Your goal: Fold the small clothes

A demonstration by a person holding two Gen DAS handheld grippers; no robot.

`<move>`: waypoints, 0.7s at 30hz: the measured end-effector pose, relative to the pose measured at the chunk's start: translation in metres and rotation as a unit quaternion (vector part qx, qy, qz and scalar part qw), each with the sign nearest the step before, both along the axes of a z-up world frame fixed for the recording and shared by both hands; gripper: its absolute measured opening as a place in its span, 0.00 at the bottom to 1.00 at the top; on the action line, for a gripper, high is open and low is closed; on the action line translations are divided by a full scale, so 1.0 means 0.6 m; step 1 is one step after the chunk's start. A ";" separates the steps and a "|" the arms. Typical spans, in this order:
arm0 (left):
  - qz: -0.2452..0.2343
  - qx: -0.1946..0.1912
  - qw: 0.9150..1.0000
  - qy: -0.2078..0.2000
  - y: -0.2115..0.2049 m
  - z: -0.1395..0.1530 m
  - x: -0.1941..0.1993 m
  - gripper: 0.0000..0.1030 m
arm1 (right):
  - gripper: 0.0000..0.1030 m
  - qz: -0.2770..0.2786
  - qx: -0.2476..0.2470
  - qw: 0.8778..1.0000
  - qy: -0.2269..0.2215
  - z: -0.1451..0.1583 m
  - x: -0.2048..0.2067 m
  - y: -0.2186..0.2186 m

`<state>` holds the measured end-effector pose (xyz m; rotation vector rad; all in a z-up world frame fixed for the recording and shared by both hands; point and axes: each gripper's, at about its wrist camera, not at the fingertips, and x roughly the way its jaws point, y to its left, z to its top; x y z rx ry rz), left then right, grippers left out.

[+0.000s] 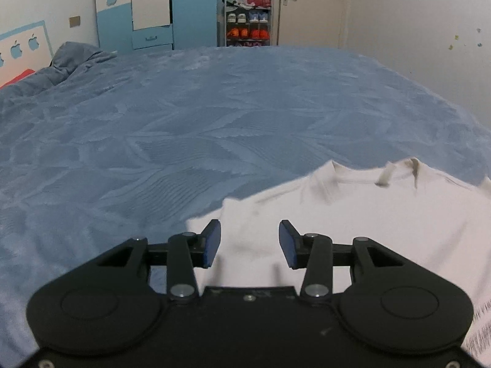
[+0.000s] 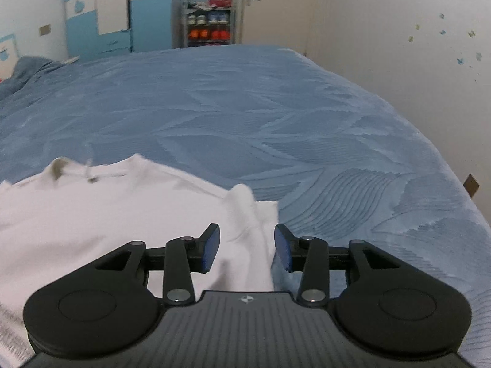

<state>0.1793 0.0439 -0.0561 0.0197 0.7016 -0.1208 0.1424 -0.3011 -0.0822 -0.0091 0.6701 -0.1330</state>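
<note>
A small white T-shirt (image 1: 368,211) lies spread on the blue bedspread (image 1: 214,116), collar pointing away from me. My left gripper (image 1: 249,242) is open above the shirt's left sleeve area, blue pads wide apart with only cloth seen beneath them. In the right wrist view the same white T-shirt (image 2: 107,214) fills the lower left, its right sleeve bunched into a small fold. My right gripper (image 2: 247,247) is open over that sleeve edge, nothing pinched between its pads.
The blue bedspread (image 2: 276,122) stretches far ahead and to both sides. A rumpled blue pillow (image 1: 73,58) sits at the far left. Behind the bed stand a blue and white wardrobe (image 1: 135,9), a shoe rack (image 1: 248,21) and a door (image 1: 310,6). The bed's right edge (image 2: 454,184) drops off near the wall.
</note>
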 end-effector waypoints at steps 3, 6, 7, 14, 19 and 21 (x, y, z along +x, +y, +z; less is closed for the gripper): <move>0.013 -0.003 1.000 0.004 -0.006 -0.024 0.021 0.43 | 0.54 -0.010 0.023 1.000 0.003 -0.017 0.009 -0.017; 0.022 -0.009 0.999 0.025 0.007 -0.052 0.028 0.43 | 0.55 -0.026 0.030 0.999 0.027 -0.033 0.021 -0.025; 0.020 -0.012 0.999 0.032 0.010 -0.060 0.029 0.43 | 0.55 -0.039 0.023 0.998 0.036 -0.038 0.025 -0.024; 0.008 -0.005 1.000 0.028 0.006 -0.074 0.023 0.27 | 0.55 -0.013 0.030 0.999 0.026 -0.047 0.033 -0.009; 0.011 -0.022 0.999 0.033 0.029 -0.079 0.021 0.00 | 0.30 -0.014 -0.013 1.000 0.021 -0.056 0.048 0.019; 0.023 -0.032 0.999 0.033 0.037 -0.076 0.018 0.00 | 0.14 -0.018 -0.030 0.999 0.010 -0.055 0.046 0.024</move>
